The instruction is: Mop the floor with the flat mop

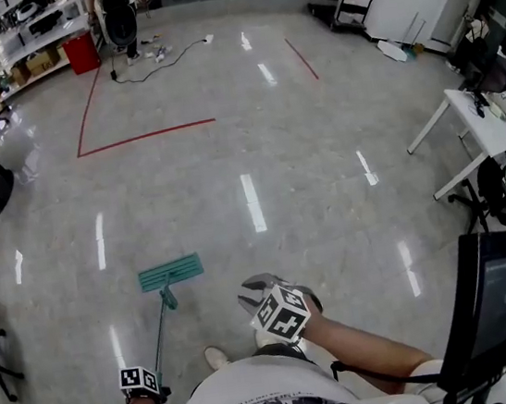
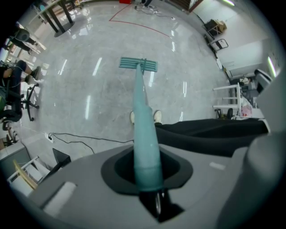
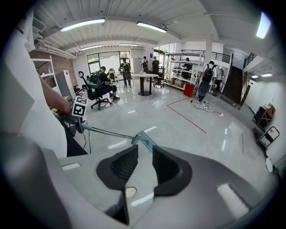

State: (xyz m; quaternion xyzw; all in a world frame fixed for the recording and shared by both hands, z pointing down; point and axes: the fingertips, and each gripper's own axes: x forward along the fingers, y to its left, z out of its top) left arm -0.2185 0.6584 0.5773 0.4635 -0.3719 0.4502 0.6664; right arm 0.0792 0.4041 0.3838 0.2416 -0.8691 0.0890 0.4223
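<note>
Floor, glossy and grey, is carrying the flat mop, its teal pad lying flat just ahead of the person's white shoe and well short of the red tape lines toward the far edge. The left gripper is clamping the mop's teal handle, which is slanting down to the pad. The right gripper is hovering beside it, jaws standing narrowly apart, only floor showing between them.
</note>
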